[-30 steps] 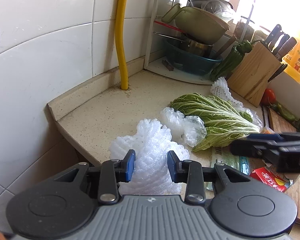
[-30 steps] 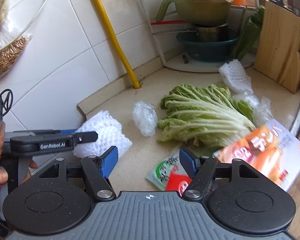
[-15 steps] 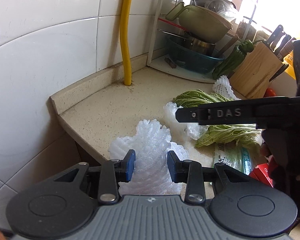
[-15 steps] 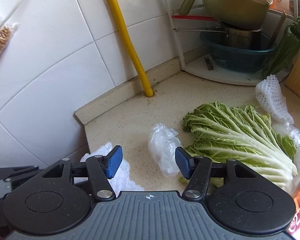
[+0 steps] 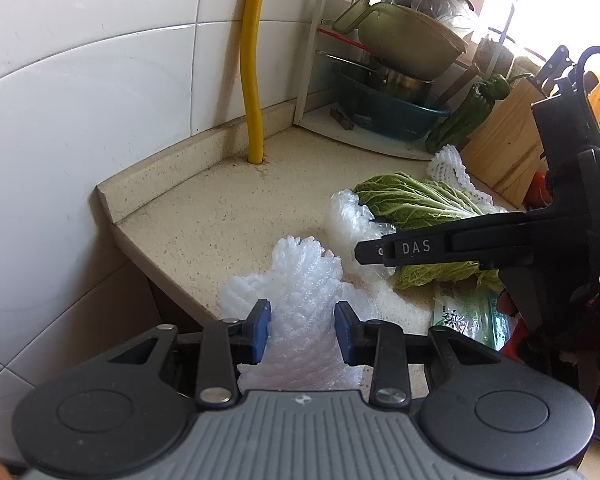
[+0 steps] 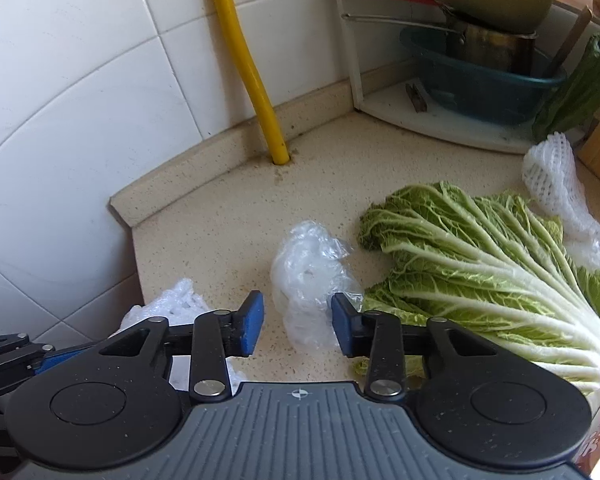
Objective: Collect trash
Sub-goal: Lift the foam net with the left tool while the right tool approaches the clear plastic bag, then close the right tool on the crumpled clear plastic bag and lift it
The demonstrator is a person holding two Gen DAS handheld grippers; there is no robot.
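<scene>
My left gripper (image 5: 301,332) is shut on a white foam net (image 5: 304,272) at the counter's near corner. A crumpled clear plastic bag (image 6: 308,276) lies on the beige counter (image 6: 220,216), just left of a napa cabbage (image 6: 480,264). My right gripper (image 6: 297,330) is lowered around the bag and its jaws are closing. The bag's near end sits between the blue pads; the right one brushes it and the left one stands a little apart. In the left wrist view the right gripper (image 5: 364,250) reaches in from the right over the plastic bag (image 5: 348,216).
A second foam net (image 6: 552,176) lies beyond the cabbage, near a wooden knife block (image 5: 504,148). A green packet (image 5: 468,312) lies at the counter's front. A dish rack (image 5: 384,120) with bowls fills the corner beside a yellow pipe (image 5: 250,80). The counter ends at the left.
The right gripper has swung left across the counter and come down around the clear plastic bag, its jaws narrowing. The left gripper has held still with the foam net.
</scene>
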